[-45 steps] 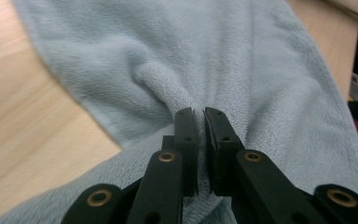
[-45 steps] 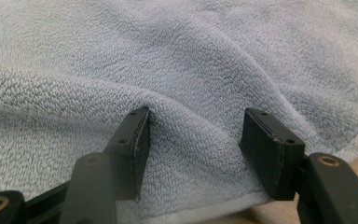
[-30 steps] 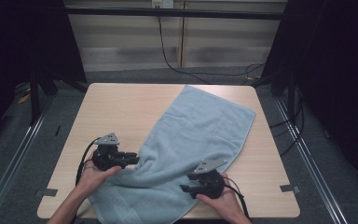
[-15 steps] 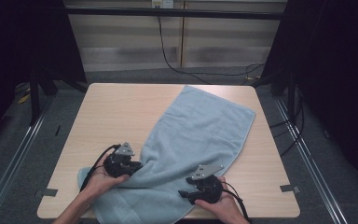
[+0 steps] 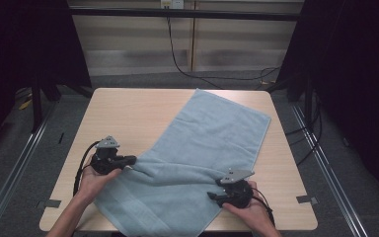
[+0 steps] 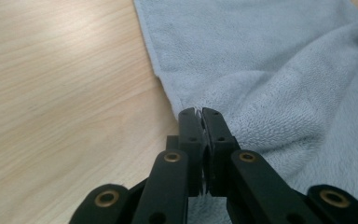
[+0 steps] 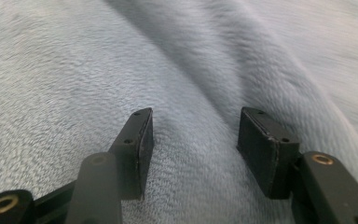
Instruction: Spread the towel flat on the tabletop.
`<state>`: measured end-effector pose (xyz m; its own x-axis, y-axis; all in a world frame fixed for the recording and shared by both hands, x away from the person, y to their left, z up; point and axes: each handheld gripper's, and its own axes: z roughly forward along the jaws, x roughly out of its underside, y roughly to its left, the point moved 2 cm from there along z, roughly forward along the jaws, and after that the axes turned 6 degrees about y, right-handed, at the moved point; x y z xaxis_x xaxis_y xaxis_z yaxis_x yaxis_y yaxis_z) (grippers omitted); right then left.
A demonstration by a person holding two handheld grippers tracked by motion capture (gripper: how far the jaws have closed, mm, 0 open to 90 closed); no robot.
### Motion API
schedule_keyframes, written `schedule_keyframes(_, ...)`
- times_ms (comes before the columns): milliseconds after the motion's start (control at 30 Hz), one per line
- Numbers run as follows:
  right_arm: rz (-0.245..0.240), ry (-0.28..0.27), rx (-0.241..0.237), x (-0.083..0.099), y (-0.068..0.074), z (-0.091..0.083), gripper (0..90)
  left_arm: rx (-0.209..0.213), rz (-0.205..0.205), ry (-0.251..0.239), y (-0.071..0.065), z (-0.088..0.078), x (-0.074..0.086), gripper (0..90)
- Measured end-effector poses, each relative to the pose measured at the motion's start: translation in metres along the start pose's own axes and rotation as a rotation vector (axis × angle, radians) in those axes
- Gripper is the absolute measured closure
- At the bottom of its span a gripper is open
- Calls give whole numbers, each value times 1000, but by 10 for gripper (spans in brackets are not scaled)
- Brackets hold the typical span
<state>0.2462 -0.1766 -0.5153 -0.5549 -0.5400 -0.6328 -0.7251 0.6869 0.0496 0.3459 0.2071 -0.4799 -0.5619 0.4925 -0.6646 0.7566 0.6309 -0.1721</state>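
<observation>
In the left gripper view the left gripper (image 6: 202,113) rises from the bottom centre of the frame, its two black jaws pressed together on the edge of the light blue towel (image 6: 279,70). A sliver of terry cloth shows pinched between the pads. The towel spreads over the right half and top of the frame, bunched into a soft ridge at right. The pale wooden table (image 6: 60,93) takes up the left side.
</observation>
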Motion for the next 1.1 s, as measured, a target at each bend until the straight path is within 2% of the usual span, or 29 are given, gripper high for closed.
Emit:
schedule_keyframes(67, 11, 2, 10, 3, -11, -3, 458, 33, -3, 11, -5, 7, 1, 878)
schedule_keyframes(167, 38, 6, 33, 8, -25, -8, 459, 49, 32, 59, -15, 16, 6, 877)
schedule_keyframes(233, 48, -1, 43, 11, -29, -10, 458, 60, 44, 74, -22, 18, 14, 876)
schedule_keyframes(300, 53, 4, 48, 12, -26, -12, 454, 65, 59, 72, -27, 14, 21, 875)
schedule_keyframes(400, 48, 6, 41, 13, -20, -12, 445, 112, 24, 80, -33, 8, 35, 874)
schedule_keyframes(500, 38, 16, 31, 14, -14, -14, 445, 152, 32, 84, -45, -2, 50, 875)
schedule_keyframes(567, 34, 10, 1, 16, -11, -15, 445, 177, 31, 88, -55, -11, 62, 874)
schedule_keyframes(633, 22, 3, -29, 19, -6, -17, 445, 231, 11, 90, -63, -19, 73, 873)
schedule_keyframes(667, 22, 7, -40, 20, -3, -19, 445, 249, -6, 85, -67, -23, 77, 871)
schedule_keyframes(733, 6, 12, -59, 23, 4, -22, 445, 275, -5, 59, -72, -31, 82, 855)
schedule_keyframes(800, 15, 16, -88, 24, 10, -24, 443, 278, -26, 2, -68, -36, 76, 825)
schedule_keyframes(833, 20, 22, -118, 24, 12, -25, 446, 273, -27, -12, -65, -36, 72, 775)
schedule_keyframes(867, 25, 20, -119, 24, 14, -26, 452, 262, -32, -34, -61, -36, 65, 754)
schedule_keyframes(900, 25, 11, -119, 23, 15, -29, 462, 241, -17, -43, -57, -34, 57, 753)
schedule_keyframes(933, 32, -7, -129, 22, 15, -33, 473, 204, 6, -39, -53, -29, 47, 741)
schedule_keyframes(967, 49, -48, -116, 19, 14, -39, 483, 182, 27, -33, -50, -23, 38, 729)
schedule_keyframes(1000, 56, -86, -110, 16, 11, -44, 497, 173, 42, -31, -47, -18, 32, 715)
schedule_keyframes(1067, 83, -132, -104, 12, 5, -52, 512, 197, 33, -23, -41, -3, 15, 712)
schedule_keyframes(1100, 93, -141, -86, 9, 1, -55, 527, 174, 61, -17, -40, 4, 8, 712)
